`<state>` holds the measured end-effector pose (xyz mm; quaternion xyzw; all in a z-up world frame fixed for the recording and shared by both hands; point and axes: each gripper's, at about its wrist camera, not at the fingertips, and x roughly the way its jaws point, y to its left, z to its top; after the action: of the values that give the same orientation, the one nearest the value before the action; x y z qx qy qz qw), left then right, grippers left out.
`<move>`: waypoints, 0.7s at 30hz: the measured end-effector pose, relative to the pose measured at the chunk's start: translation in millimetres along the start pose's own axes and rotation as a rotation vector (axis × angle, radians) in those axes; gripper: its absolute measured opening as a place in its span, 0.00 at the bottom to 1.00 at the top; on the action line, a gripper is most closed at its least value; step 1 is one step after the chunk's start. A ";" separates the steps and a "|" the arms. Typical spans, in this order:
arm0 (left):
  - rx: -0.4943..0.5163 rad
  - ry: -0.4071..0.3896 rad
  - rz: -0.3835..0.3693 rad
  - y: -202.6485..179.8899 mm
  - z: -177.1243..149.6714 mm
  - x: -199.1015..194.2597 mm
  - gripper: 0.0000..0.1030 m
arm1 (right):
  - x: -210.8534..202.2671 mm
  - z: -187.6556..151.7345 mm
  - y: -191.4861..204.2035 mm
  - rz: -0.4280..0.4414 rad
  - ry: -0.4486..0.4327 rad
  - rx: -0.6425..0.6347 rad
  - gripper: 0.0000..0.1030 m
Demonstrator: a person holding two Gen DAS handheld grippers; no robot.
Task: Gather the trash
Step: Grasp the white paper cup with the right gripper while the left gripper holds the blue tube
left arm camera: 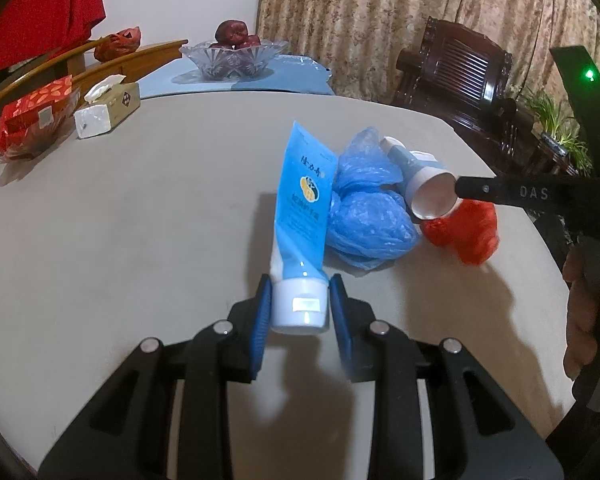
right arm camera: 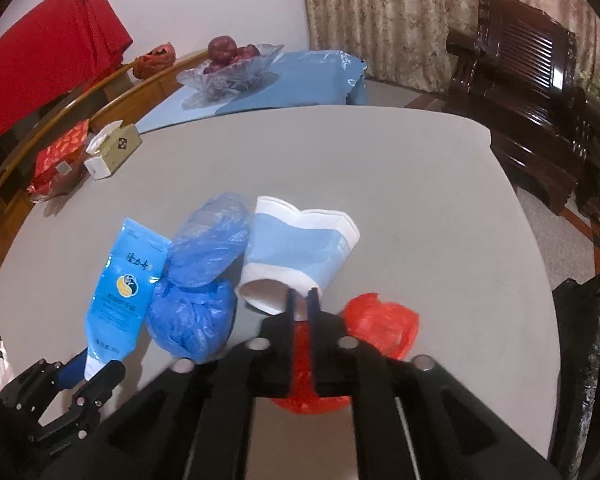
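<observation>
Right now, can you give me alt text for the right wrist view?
The right tongs pinch the rim of a crushed paper cup above a red bag on a grey table. Left of it lie blue bags and a blue tube, capped end in the left tongs.

Black tongs (left arm camera: 298, 296) bear blue ribbed pads (left arm camera: 260, 320), silver pivot pins, and "DAS" lettering.

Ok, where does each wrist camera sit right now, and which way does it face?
Left wrist: behind the left gripper, angled down over the grey table; pads clamp the blue tube cap; a hand shows.
Right wrist: behind the right gripper, angled down; fingers pinch the paper cup rim.
Shared: tube, blue bags, cup, red bag, each other's gripper.
</observation>
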<state>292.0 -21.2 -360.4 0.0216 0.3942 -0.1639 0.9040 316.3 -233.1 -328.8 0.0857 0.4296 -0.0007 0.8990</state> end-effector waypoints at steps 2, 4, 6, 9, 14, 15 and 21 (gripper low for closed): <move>0.000 0.004 0.004 0.3 -1.1 1.8 0.27 | -2.5 0.5 4.9 -0.016 -0.023 -0.010 0.41; -0.007 0.011 0.000 3.4 -1.3 4.3 0.27 | -1.6 2.1 7.8 -0.016 -0.026 -0.013 0.46; -0.012 0.010 -0.002 4.9 -0.6 4.3 0.27 | 2.4 4.4 8.5 -0.011 -0.023 0.002 0.49; -0.009 0.005 -0.003 2.9 0.2 2.7 0.27 | 10.6 6.7 11.8 -0.015 -0.015 0.004 0.54; -0.013 0.012 -0.004 3.5 0.7 5.9 0.27 | 26.6 7.5 17.9 -0.029 0.016 -0.017 0.53; -0.013 0.012 -0.004 3.6 0.4 5.9 0.27 | 29.6 7.0 17.3 -0.032 0.026 -0.016 0.49; -0.004 0.002 0.000 1.0 1.0 1.3 0.27 | 19.1 5.0 14.3 -0.007 0.006 -0.017 0.48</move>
<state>293.9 -20.8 -360.7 0.0197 0.3954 -0.1630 0.9037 333.3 -218.4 -338.3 0.0767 0.4327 0.0001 0.8983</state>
